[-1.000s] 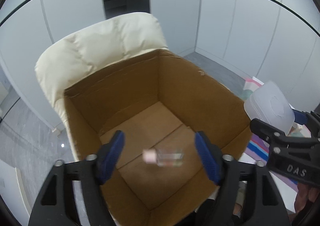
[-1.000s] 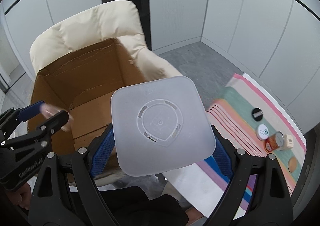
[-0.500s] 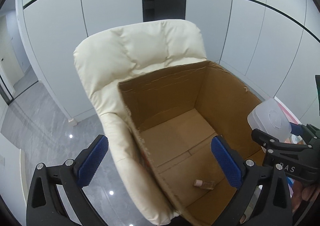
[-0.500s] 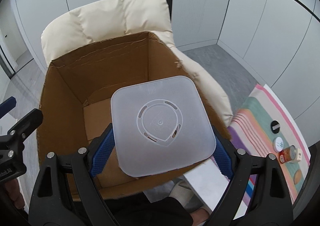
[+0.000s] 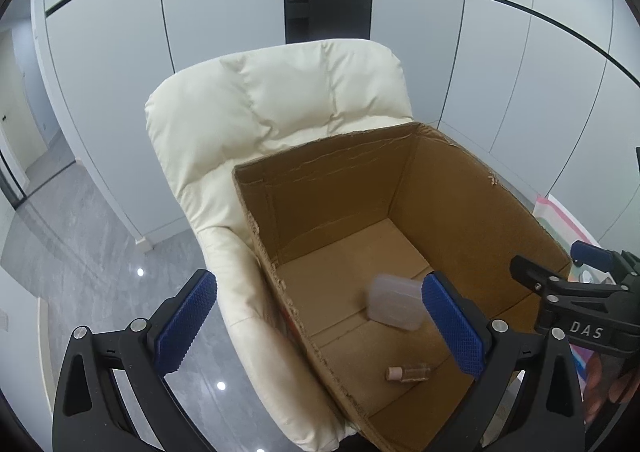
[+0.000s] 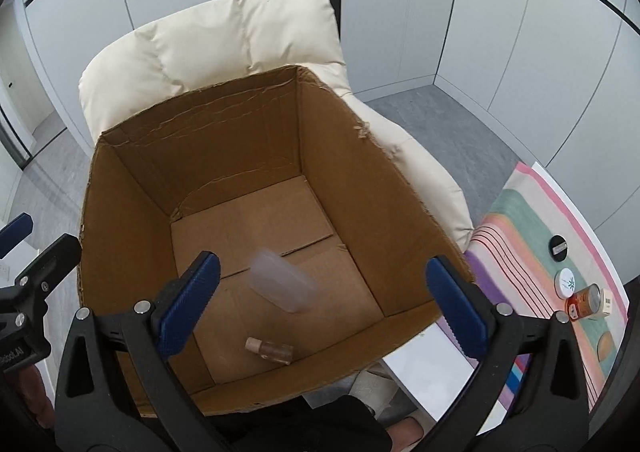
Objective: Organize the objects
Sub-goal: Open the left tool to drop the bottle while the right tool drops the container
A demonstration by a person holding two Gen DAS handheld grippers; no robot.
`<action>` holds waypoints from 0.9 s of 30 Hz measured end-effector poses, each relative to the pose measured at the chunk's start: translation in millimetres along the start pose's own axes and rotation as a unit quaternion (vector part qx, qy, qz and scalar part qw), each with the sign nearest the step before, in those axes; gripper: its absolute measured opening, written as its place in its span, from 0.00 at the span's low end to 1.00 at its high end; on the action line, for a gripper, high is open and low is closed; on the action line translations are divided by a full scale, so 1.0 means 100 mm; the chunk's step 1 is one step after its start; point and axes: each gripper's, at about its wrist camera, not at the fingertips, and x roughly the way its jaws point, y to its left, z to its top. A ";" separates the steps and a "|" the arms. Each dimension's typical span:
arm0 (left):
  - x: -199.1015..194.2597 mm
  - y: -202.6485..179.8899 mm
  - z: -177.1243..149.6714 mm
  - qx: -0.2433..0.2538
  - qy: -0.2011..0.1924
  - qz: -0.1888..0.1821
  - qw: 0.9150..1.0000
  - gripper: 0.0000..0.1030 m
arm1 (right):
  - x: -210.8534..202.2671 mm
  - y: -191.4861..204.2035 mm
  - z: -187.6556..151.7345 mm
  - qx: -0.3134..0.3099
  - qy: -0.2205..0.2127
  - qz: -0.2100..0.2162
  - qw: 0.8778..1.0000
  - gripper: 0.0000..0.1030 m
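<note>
An open cardboard box (image 6: 132, 236) sits on a cream padded chair (image 6: 208, 44). A small clear bottle with a pink cap (image 6: 270, 350) lies on the box floor near the front wall. A translucent plastic container (image 6: 282, 284) shows blurred above the box floor, free of any pad. My right gripper (image 6: 322, 304) hovers over the box's near edge; its jaws are opening, with nothing pressed between them. My left gripper (image 5: 320, 320) is open and empty over the box's left wall. In the left wrist view the container (image 5: 394, 306) and bottle (image 5: 408, 373) show inside the box (image 5: 472, 212).
A striped cloth (image 6: 516, 220) lies to the right of the chair, carrying a black lid (image 6: 559, 248), a white lid (image 6: 567, 282) and a red jar (image 6: 584, 302). Grey floor surrounds the chair, and white wall panels stand behind it.
The right gripper has let go of the translucent container, which has dropped into the box. Earlier the left gripper released the small bottle and drew back to the left.
</note>
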 end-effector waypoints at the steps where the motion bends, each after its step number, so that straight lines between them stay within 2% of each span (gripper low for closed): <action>1: 0.00 -0.03 0.00 0.003 -0.002 0.001 1.000 1.00 | -0.01 -0.02 0.00 0.001 -0.001 -0.001 1.000 1.00; 8: 0.02 -0.25 0.03 0.025 -0.008 -0.001 1.000 1.00 | -0.07 -0.22 -0.04 0.018 -0.004 -0.007 1.000 1.00; 17: 0.07 -0.60 0.07 0.047 -0.006 -0.026 0.999 1.00 | -0.17 -0.46 -0.12 0.020 -0.011 -0.021 1.000 1.00; 27: 0.13 -1.12 0.11 0.069 -0.003 -0.053 0.996 1.00 | -0.31 -1.02 -0.30 0.058 -0.011 -0.053 0.997 1.00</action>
